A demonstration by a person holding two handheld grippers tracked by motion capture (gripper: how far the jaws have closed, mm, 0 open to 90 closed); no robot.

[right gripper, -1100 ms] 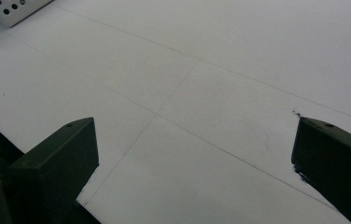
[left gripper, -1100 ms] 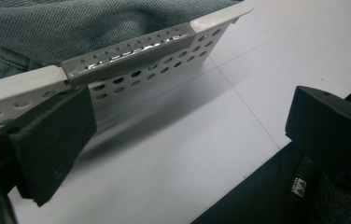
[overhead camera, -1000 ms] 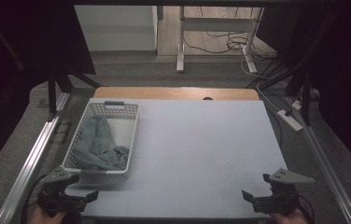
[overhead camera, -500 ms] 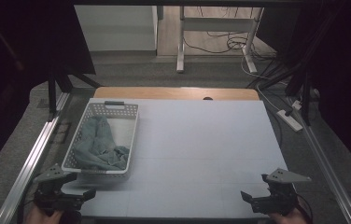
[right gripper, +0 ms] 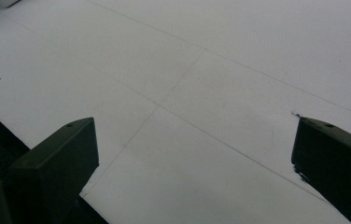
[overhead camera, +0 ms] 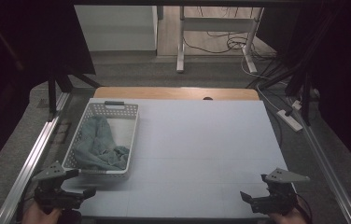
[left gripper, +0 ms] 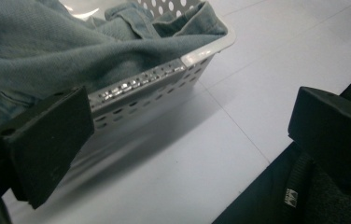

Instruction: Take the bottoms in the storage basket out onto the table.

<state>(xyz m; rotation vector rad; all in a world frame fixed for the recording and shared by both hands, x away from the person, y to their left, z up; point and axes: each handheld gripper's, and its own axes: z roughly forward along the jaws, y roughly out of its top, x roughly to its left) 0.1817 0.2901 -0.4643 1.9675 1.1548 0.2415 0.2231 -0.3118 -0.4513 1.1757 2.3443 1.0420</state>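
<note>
A white perforated basket point(overhead camera: 132, 135) stands on the left side of the white table point(overhead camera: 201, 149), with grey-blue cloth point(overhead camera: 96, 142) heaped inside. In the left gripper view the cloth point(left gripper: 71, 42) hangs over the basket rim point(left gripper: 197, 55) close ahead. My left gripper point(overhead camera: 86, 192) sits at the table's near left corner, just in front of the basket, open and holding nothing. My right gripper point(overhead camera: 247, 199) rests at the near right corner, open, its jaws wide apart over bare table point(right gripper: 201, 84).
A wooden strip point(overhead camera: 173, 93) borders the table's far edge. Metal rails run along the left side point(overhead camera: 33, 154) and the right side point(overhead camera: 323, 163). A power strip point(overhead camera: 289, 119) and cables lie on the floor at the right. Desk legs point(overhead camera: 181, 42) stand beyond.
Both grippers have slipped slightly back toward the near edge of the table. The basket and cloth have not moved.
</note>
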